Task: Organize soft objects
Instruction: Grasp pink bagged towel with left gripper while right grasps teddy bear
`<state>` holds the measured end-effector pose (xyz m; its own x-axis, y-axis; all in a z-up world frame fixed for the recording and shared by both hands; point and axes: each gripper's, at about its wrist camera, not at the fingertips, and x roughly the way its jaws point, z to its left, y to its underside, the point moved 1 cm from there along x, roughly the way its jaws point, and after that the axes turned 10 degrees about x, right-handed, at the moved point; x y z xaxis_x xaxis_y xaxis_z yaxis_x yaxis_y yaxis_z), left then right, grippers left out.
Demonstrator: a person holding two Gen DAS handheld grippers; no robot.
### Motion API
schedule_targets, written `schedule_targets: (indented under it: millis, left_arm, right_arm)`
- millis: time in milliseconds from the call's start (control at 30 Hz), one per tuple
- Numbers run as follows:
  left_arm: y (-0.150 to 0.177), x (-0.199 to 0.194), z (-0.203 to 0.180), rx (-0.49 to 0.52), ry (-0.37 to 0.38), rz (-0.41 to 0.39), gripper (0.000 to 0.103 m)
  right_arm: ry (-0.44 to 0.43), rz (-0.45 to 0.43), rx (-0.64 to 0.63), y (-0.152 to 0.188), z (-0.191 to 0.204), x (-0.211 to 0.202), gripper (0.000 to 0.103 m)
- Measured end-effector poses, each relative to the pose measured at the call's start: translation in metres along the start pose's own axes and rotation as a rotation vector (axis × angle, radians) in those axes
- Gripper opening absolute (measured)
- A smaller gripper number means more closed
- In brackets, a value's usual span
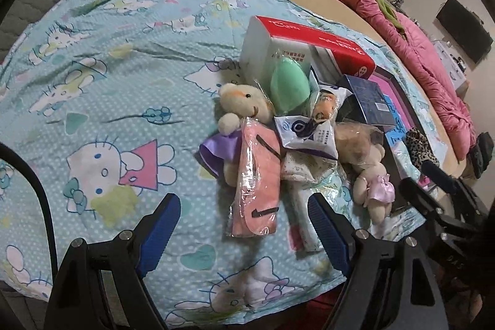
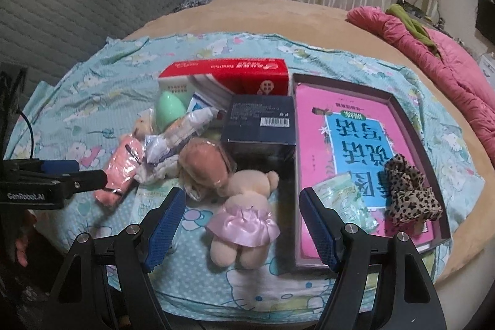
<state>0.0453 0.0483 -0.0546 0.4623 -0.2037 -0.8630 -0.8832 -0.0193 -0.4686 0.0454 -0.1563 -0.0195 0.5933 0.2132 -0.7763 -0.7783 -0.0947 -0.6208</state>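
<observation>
- Left gripper (image 1: 244, 225): jaws spread wide with nothing between them, hovering over the near end of one pink item in clear wrap (image 1: 255, 175), which lies on the blue cartoon-cat sheet (image 1: 108, 82).
- Two plush bears: the cream bear with a purple bow (image 1: 244, 110) lies at the left of the heap, partly under the pink item; the bear in a pink skirt (image 2: 244, 221) lies near, at the heap's right.
- One green egg-shaped thing (image 2: 168, 110) in plastic leans on the far red-and-white box (image 2: 229, 76).
- One white-and-blue sachet (image 1: 309, 135) lies mid-heap over a pale folded cloth; one brownish round soft piece in plastic (image 2: 207, 166) touches the skirted bear's head.
- One dark blue box (image 2: 261, 126) stands right of the heap.
- Right gripper (image 2: 239, 225): jaws released and wide, straddling the skirted bear without touching it.
- One shallow tray (image 2: 414, 126) at the right holds a pink book, one pale green packet (image 2: 346, 200) and one leopard-print cloth (image 2: 408, 190).
- One pink quilt (image 2: 448, 76) is bunched far right.
</observation>
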Motion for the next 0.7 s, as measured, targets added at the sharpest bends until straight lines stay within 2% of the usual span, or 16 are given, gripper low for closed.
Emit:
schedule_targets:
  millis: [200,300,367,700]
  left_arm:
    - [0.003,0.004,0.005,-0.014,0.048,0.006,0.077]
    - [0.004,0.007,0.003,-0.016,0.073,0.012,0.069]
    - [0.004,0.007,0.001,-0.01,0.094,0.007,0.058]
    - [0.004,0.015,-0.004,0.01,0.112,0.011,0.05]
  right_arm:
    - [-0.001,0.022,-0.018,0.005,0.003,0.009,0.077]
    - [-0.005,0.028,-0.016,0.005,0.002,0.012,0.077]
    - [-0.008,0.032,-0.009,0.005,0.001,0.014,0.077]
    - [0.007,0.065,-0.021,0.007,0.001,0.027,0.077]
